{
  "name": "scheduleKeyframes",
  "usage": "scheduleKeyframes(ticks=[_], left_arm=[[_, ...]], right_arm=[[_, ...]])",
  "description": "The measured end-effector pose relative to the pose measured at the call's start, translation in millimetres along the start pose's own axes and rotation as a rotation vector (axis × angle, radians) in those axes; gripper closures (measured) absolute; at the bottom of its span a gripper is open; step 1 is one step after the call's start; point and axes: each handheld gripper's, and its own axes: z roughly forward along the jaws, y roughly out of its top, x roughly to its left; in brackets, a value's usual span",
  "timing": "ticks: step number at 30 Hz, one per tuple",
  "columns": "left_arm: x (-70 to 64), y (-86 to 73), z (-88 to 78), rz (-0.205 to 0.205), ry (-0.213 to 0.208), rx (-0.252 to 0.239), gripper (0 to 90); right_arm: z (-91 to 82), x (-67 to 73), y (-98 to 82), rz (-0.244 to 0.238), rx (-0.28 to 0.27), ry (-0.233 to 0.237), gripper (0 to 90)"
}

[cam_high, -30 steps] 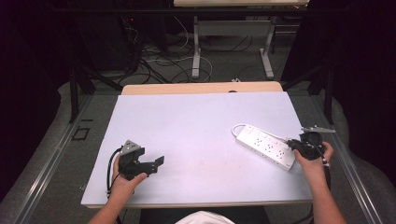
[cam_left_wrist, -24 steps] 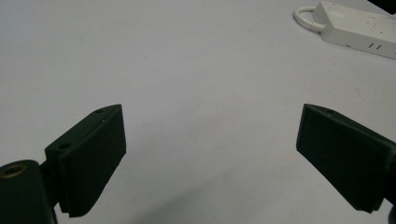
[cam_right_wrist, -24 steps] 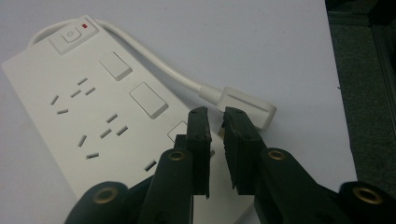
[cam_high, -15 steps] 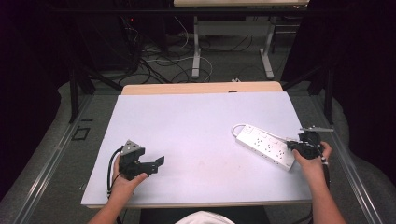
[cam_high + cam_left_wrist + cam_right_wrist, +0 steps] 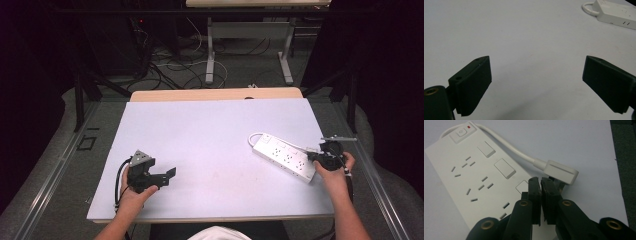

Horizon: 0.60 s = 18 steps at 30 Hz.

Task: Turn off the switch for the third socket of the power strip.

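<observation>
Lab or recording studio: a white rectangular worktable (image 5: 215, 145) stood ringed by black curtains (image 5: 30, 75); behind it ran tangled black and white floor cables (image 5: 175, 62); grey metal desk legs (image 5: 210, 50) stood beyond.

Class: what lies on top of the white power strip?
The shut right gripper sits over the power strip at its near end; its jaws have just been closing. The plug lies beside the strip. The part beneath the gripper is hidden.

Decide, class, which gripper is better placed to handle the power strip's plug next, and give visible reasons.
Right. The right gripper sits shut at the power strip, its tips beside the plug. The left gripper is open, far across the table.
</observation>
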Motion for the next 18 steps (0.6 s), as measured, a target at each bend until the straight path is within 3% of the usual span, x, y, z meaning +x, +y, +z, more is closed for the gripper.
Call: scheduleKeyframes(ticks=[11, 18], left_arm=[[-0.4, 0.0, -0.2, 0.0, 0.0, 0.001, 8.4], [-0.3, -0.2, -0.2, -0.001, 0.001, 0.003, 8.5]], right_arm=[[0.8, 0.7, -0.7, -0.02, -0.006, -0.002, 87.8], [3.9, 6.1, 0.5, -0.076, -0.013, -0.042, 90.0]])
